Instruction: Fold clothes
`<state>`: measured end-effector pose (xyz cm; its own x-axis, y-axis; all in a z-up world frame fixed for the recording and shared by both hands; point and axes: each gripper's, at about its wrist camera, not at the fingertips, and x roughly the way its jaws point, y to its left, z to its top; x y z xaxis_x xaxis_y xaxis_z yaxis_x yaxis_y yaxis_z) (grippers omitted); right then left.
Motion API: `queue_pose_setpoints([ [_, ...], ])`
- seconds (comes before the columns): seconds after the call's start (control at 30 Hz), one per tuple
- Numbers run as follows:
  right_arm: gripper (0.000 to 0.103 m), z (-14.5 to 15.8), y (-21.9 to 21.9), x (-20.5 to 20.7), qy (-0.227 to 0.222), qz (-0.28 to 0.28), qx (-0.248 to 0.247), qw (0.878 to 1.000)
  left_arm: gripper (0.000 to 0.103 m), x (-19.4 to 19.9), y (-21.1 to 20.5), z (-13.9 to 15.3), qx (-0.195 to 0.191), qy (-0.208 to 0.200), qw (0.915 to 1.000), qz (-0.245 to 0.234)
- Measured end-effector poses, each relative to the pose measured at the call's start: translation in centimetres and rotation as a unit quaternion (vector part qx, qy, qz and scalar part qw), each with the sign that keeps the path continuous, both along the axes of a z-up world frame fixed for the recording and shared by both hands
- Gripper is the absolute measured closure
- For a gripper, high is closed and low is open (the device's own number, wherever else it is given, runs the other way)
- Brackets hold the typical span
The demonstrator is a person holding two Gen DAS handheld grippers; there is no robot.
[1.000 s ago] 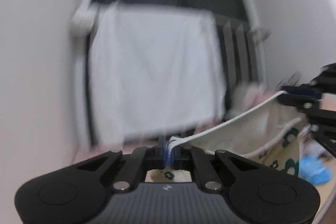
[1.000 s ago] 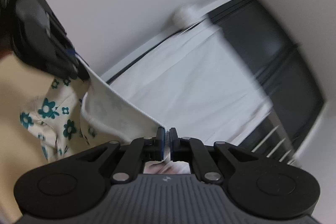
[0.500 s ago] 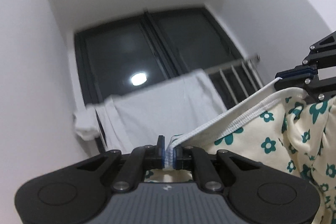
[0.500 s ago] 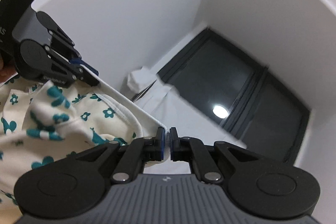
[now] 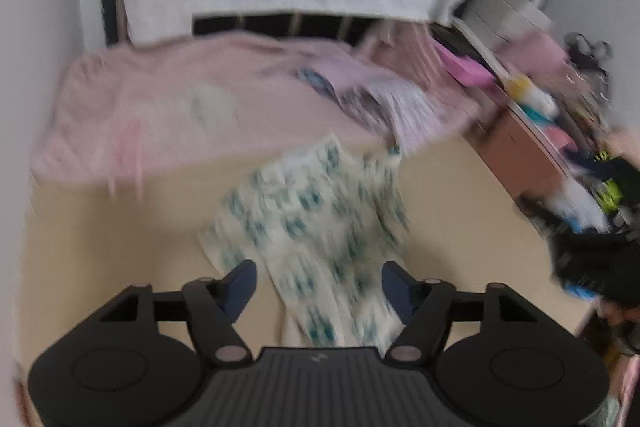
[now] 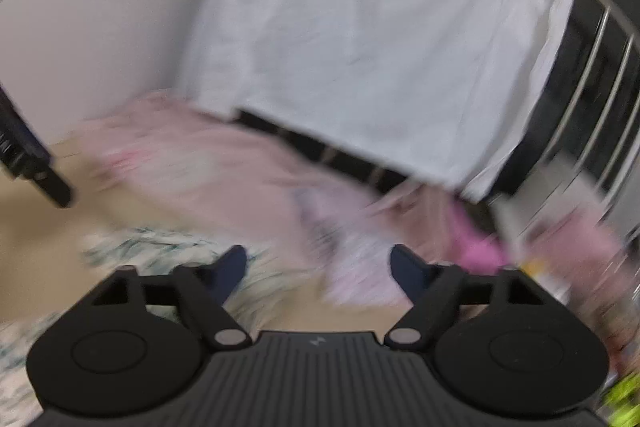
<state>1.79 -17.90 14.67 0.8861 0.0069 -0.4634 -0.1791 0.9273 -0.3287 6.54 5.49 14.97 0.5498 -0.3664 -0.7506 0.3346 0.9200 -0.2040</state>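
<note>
Floral garment (image 5: 316, 219) flat on desk (image 5: 100, 247), long axis running away from left gripper (image 5: 316, 287), which is nearer; both jaws just opened, empty; right gripper (image 6: 318, 267) off its right edge.

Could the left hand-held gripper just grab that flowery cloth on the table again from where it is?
Probably yes. The left hand-held gripper has just opened, and the flowery cloth lies loose on the beige table right ahead between its fingers, with nothing over it. The picture is blurred, though.
</note>
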Motion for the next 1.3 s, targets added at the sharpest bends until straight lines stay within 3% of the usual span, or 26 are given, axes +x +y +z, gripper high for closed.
queue_pose_setpoints([
  [0.1, 0.021, -4.5, 2.6, -4.0, 0.05, 0.084, 0.061, 0.993, 0.017, -5.9, 1.4, -4.6, -0.016, -0.079, 0.9967, -0.006],
  [0.2, 0.023, -8.7, 6.0, -6.6, 0.075, 0.145, 0.096, 0.982, 0.017, -10.1, 1.6, -8.3, -0.087, -0.12, 0.9889, 0.004],
  [0.23, 0.025, -9.6, 6.9, -6.0, 0.077, 0.136, 0.095, 0.983, 0.017, -10.6, 1.5, -9.3, -0.109, -0.118, 0.9869, 0.01],
  [0.33, 0.035, -10.9, 7.8, -2.9, 0.087, 0.065, 0.107, 0.988, 0.021, -10.1, 1.5, -10.2, -0.116, -0.106, 0.9865, 0.044],
  [0.37, 0.035, -10.9, 7.0, -1.8, 0.096, 0.043, 0.124, 0.987, 0.028, -9.8, 1.6, -10.4, -0.116, -0.102, 0.9864, 0.057],
  [0.4, 0.036, -10.9, 6.2, -0.7, 0.105, 0.02, 0.141, 0.984, 0.041, -9.6, 1.6, -10.6, -0.116, -0.098, 0.986, 0.069],
  [0.43, 0.038, -11.0, 5.4, 0.5, 0.113, -0.003, 0.157, 0.981, 0.043, -9.3, 1.7, -10.8, -0.116, -0.093, 0.9855, 0.081],
  [0.6, 0.037, -11.7, 3.7, 4.7, 0.143, -0.045, 0.226, 0.962, 0.047, -9.4, -0.1, -11.9, -0.105, -0.089, 0.9884, 0.064],
  [0.63, 0.041, -12.2, 4.1, 5.9, 0.157, -0.053, 0.23, 0.959, 0.054, -9.2, -0.7, -12.2, -0.087, -0.09, 0.99, 0.065],
  [0.67, 0.067, -12.7, 4.4, 6.9, 0.168, -0.062, 0.233, 0.956, 0.09, -9.0, -1.3, -12.5, -0.07, -0.091, 0.9913, 0.065],
  [0.7, 0.083, -13.2, 4.4, 7.2, 0.171, -0.07, 0.232, 0.955, 0.098, -8.8, -0.9, -12.6, -0.066, -0.089, 0.9905, 0.082],
  [0.73, 0.093, -13.5, 4.1, 7.2, 0.172, -0.077, 0.236, 0.953, 0.101, -8.4, -0.1, -12.7, -0.069, -0.086, 0.9883, 0.106],
  [0.77, 0.098, -12.9, 2.9, 6.2, 0.16, -0.081, 0.257, 0.95, 0.101, -8.2, 1.4, -12.5, -0.083, -0.088, 0.9847, 0.126],
  [0.87, 0.099, -11.4, -2.0, 1.8, 0.113, -0.11, 0.298, 0.941, 0.101, -7.5, 6.3, -11.6, -0.113, -0.097, 0.9723, 0.18],
  [0.93, 0.099, -11.1, -5.8, -1.5, 0.096, -0.134, 0.334, 0.928, 0.1, -6.3, 8.5, -11.4, -0.099, -0.096, 0.9677, 0.211],
  [1.0, 0.099, -12.4, -8.8, -4.8, 0.111, -0.153, 0.365, 0.911, 0.086, -5.2, 10.0, -11.4, -0.07, -0.095, 0.9615, 0.248],
  [1.03, 0.099, -12.9, -9.1, -6.6, 0.114, -0.157, 0.349, 0.917, 0.085, -5.0, 10.3, -11.5, -0.044, -0.096, 0.9561, 0.273],
  [1.1, 0.096, -12.7, -9.0, -9.1, 0.098, -0.152, 0.326, 0.928, 0.083, -5.6, 10.2, -11.1, 0.003, -0.124, 0.9307, 0.344],
  [1.13, 0.096, -12.3, -9.0, -10.2, 0.087, -0.147, 0.32, 0.932, 0.082, -6.2, 9.8, -10.8, 0.009, -0.134, 0.9249, 0.356],
  [1.2, 0.086, -11.5, -8.9, -12.6, 0.064, -0.136, 0.307, 0.94, 0.077, -8.2, 8.0, -9.6, -0.02, -0.154, 0.9282, 0.338],
  [1.23, 0.07, -11.0, -8.8, -13.3, 0.053, -0.128, 0.299, 0.944, 0.073, -9.3, 6.3, -9.1, -0.046, -0.17, 0.9364, 0.303],
  [1.27, 0.057, -10.4, -8.4, -12.6, 0.043, -0.115, 0.281, 0.952, 0.056, -10.5, 4.3, -8.8, -0.075, -0.189, 0.9445, 0.258],
  [1.3, 0.056, -9.9, -8.0, -11.7, 0.034, -0.103, 0.265, 0.958, 0.036, -11.4, 1.7, -8.8, -0.098, -0.197, 0.9582, 0.182],
])
